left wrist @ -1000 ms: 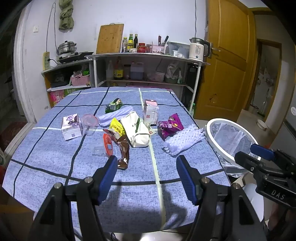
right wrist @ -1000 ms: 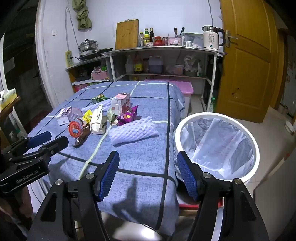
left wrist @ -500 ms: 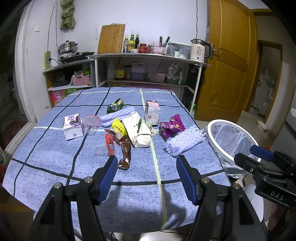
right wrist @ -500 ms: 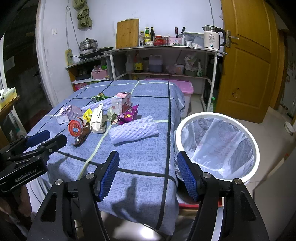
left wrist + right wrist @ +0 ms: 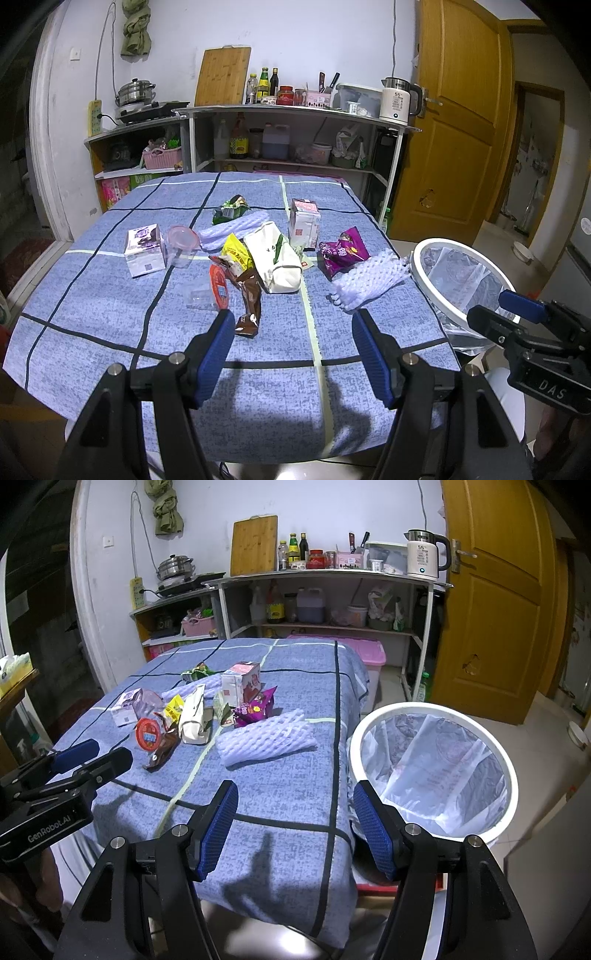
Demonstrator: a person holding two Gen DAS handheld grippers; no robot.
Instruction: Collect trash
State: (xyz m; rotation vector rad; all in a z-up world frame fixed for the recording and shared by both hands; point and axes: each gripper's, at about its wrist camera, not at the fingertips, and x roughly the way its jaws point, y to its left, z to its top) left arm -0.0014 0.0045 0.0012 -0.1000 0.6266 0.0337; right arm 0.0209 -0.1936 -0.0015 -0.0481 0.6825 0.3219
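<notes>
Bare blue tablecloth (image 5: 110, 314) lies between the table's near edge and the trash; the white bin (image 5: 432, 716) stands just beside its right edge. Two foam nets (image 5: 266, 738) and two cartons (image 5: 303, 223) are countable. The left gripper (image 5: 293, 354) and right gripper (image 5: 295, 827) gape wide, empty.

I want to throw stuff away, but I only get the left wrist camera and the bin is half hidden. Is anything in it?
Observer: The right wrist view shows the whole bin: only its clear liner, no trash visible.
Operator: Is the right gripper holding something?
Observer: No. The right gripper is open with nothing between its jaws, above the table edge beside the bin.
Operator: What's behind the table?
Observer: A pink lidded box sits past the far end, in front of the shelf.
</notes>
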